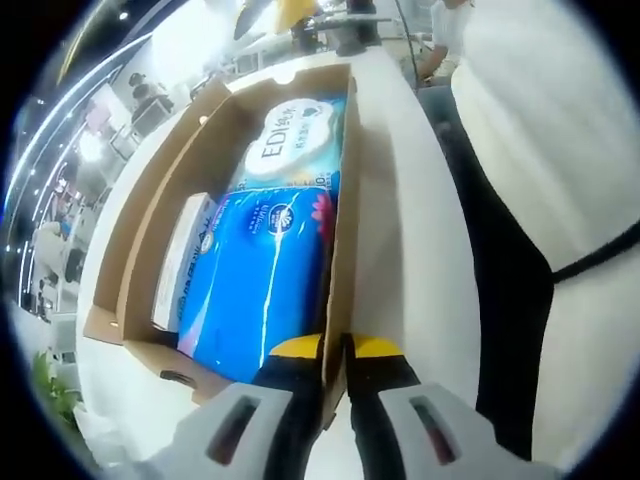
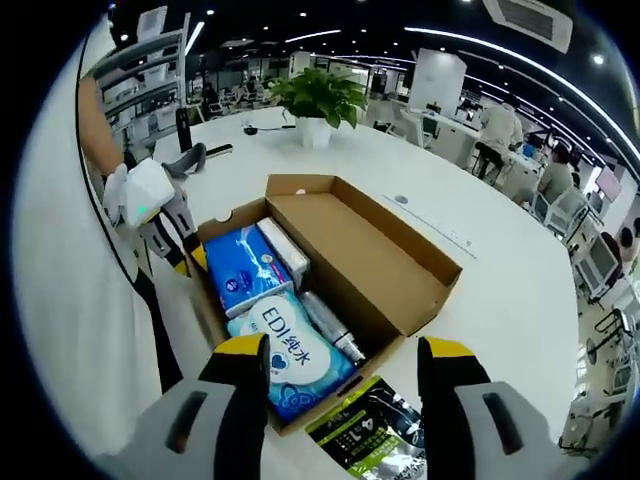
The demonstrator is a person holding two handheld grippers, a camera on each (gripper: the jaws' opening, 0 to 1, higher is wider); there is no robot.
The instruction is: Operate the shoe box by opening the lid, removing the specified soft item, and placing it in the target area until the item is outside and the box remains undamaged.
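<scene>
1. Shoe box [image 2: 340, 262] open on white tabletop [image 2: 500, 290], lid folded back
2. Inside: blue soft pack [image 2: 240, 275], EDI wipes pack [image 2: 290, 358], small white box [image 2: 283, 250]
3. Left gripper [image 1: 335, 350] fingers clenched on the box's near wall
4. Right gripper [image 2: 343, 362] fingers released, above the box's end
5. Green-black packet [image 2: 365, 430] beside box

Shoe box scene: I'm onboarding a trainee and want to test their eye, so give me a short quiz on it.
1. True or false: the shoe box is closed.
2. Which item lies on the table outside the box? A: blue pack. B: green-and-black packet. C: EDI wipes pack.
3. Fill in: the left gripper is shut on the box's side ___.

Key: 1 false; 2 B; 3 wall.
</scene>
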